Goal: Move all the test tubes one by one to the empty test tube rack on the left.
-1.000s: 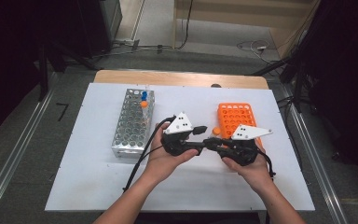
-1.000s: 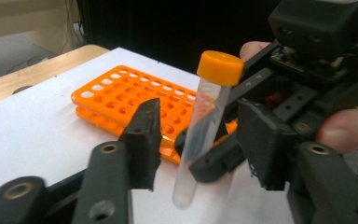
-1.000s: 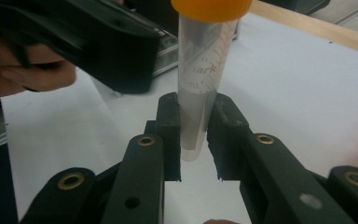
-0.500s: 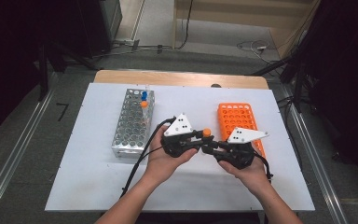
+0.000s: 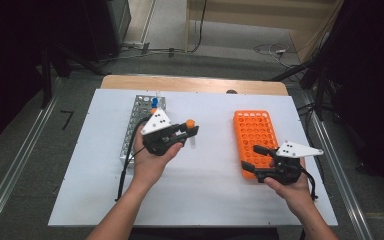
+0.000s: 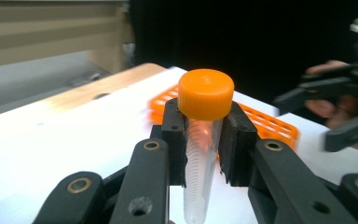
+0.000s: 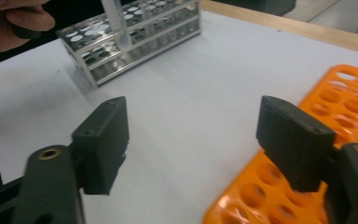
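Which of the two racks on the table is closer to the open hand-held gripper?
The orange plastic rack. The right hand-held gripper, jaws apart and holding nothing, hangs over its near end. The metal rack stands far across the table.

tube (image 6: pixel 200 154): clear-ish, printed scale lines, bright orange cap
left gripper (image 6: pixel 204 128): all black, brass-looking pins
right gripper (image 7: pixel 193 140): black too
plastic rack (image 5: pixel 253 137): orange
metal rack (image 5: pixel 139 125): silvery
table (image 5: pixel 210 200): plain white
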Demonstrator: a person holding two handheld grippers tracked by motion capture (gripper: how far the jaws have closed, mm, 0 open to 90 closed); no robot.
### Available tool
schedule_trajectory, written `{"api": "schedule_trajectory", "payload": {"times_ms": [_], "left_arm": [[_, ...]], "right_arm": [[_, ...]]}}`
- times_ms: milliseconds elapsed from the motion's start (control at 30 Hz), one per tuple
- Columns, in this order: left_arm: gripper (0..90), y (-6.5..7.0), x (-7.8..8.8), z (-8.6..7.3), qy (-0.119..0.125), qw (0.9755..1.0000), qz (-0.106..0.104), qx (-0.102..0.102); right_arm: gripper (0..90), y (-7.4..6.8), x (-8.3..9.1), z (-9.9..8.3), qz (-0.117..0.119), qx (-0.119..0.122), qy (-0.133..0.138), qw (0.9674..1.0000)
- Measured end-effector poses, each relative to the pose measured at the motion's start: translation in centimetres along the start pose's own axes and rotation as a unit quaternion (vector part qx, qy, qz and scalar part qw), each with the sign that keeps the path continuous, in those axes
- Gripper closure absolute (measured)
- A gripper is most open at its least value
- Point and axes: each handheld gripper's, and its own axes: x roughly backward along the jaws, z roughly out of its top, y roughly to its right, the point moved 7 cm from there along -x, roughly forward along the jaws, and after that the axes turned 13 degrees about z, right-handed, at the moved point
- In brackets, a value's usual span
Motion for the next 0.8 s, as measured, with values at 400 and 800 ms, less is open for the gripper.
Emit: {"api": "schedule_trajectory", "payload": {"times_ms": [400,800], "left_arm": [[75.1,-7.7,2.2,-0.3,0.026,0.9936,0.1,0.046],[75.1,-9.7,1.8,-2.1,0.012,0.9863,0.161,0.035]], "right_arm": [[0.0,1.7,3.4,-3.0,-0.029,-0.029,-0.009,0.9991],[0.0,2.9,4.3,-4.0,-0.045,-0.038,-0.007,0.9982]]}}
